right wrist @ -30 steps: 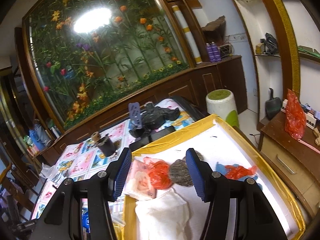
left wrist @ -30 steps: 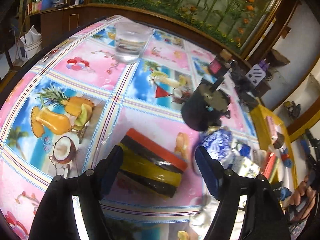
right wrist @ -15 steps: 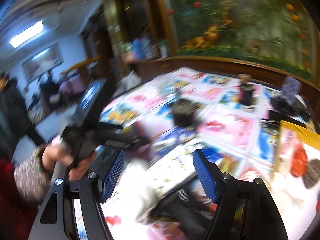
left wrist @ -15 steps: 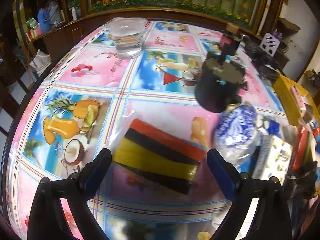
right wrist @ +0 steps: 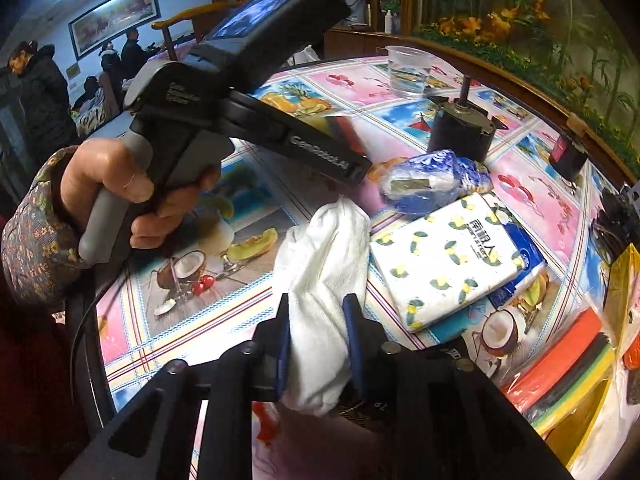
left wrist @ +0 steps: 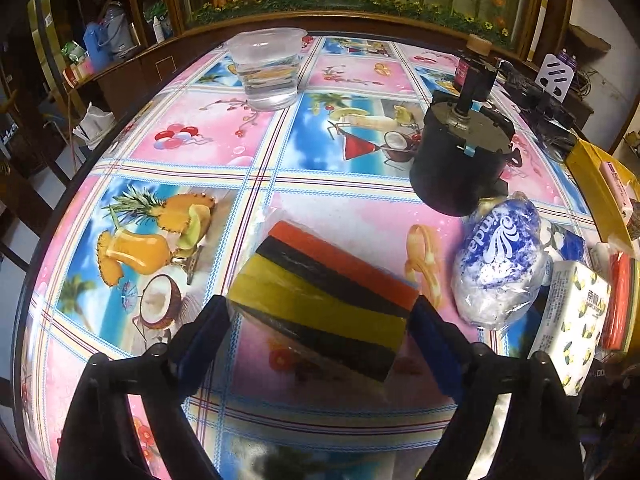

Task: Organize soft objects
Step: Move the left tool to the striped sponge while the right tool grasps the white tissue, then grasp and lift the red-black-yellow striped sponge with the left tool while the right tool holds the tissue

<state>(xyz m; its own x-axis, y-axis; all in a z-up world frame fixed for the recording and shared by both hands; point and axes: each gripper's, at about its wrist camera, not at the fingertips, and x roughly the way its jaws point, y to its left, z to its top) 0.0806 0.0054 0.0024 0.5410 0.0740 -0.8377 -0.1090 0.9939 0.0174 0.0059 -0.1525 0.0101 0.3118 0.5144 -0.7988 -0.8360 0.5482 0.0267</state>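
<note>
Right gripper [right wrist: 318,330] fingers have just been closing and now clench the white towel [right wrist: 324,280] near its lower end, above the tabletop [right wrist: 520,196]. Left gripper [left wrist: 318,334] fingers have eased in slightly and straddle the striped sponge pack [left wrist: 320,300]; we judge pads at its ends, not yet squeezing. Both look light and squashy; the film wrap looks slippery, so we'd grip mid-block. A second ago our right view faced the yellow tray, fingers apart and empty.
</note>
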